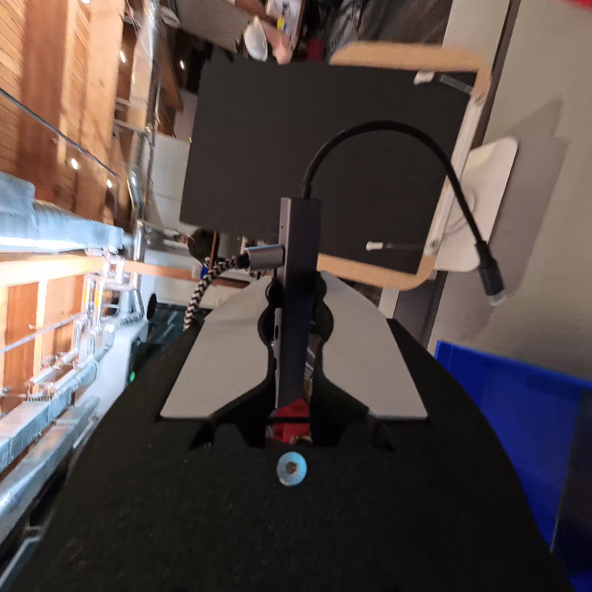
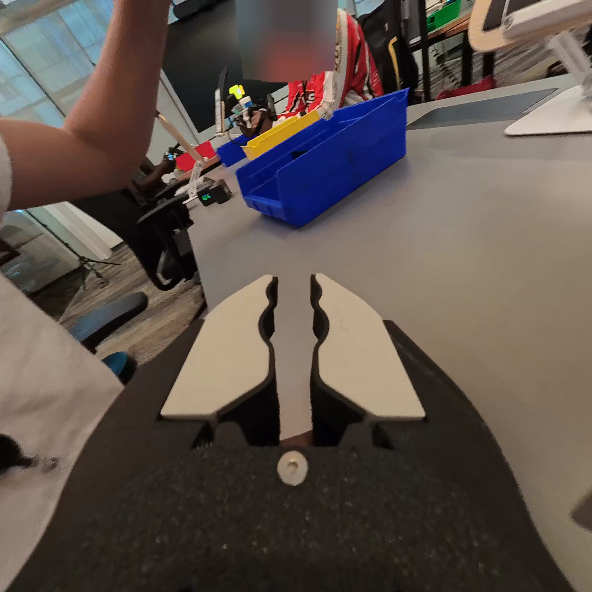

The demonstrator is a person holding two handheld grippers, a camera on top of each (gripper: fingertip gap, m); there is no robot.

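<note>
In the left wrist view my left gripper (image 1: 294, 285) is shut on a slim grey USB hub (image 1: 299, 256), held up in the air with the view rolled sideways. The hub's short black cable (image 1: 384, 126) arcs over to a loose plug (image 1: 491, 282). A black-and-white braided cable (image 1: 205, 288) is plugged into the hub's side through a metal connector (image 1: 266, 255). In the right wrist view my right gripper (image 2: 294, 282) is open and empty, with a narrow gap between its fingers, low over the grey table (image 2: 448, 256).
A blue bin (image 2: 323, 166) stands on the table ahead of the right gripper, and shows at the left view's edge (image 1: 512, 400). A dark screen on a white stand (image 1: 320, 144) is behind the hub; its base (image 2: 554, 118) sits far right. A person's arm (image 2: 105, 105), yellow and red bins, and chairs are to the left. The tips of one gripper are about 45 cm away from the tips of the other.
</note>
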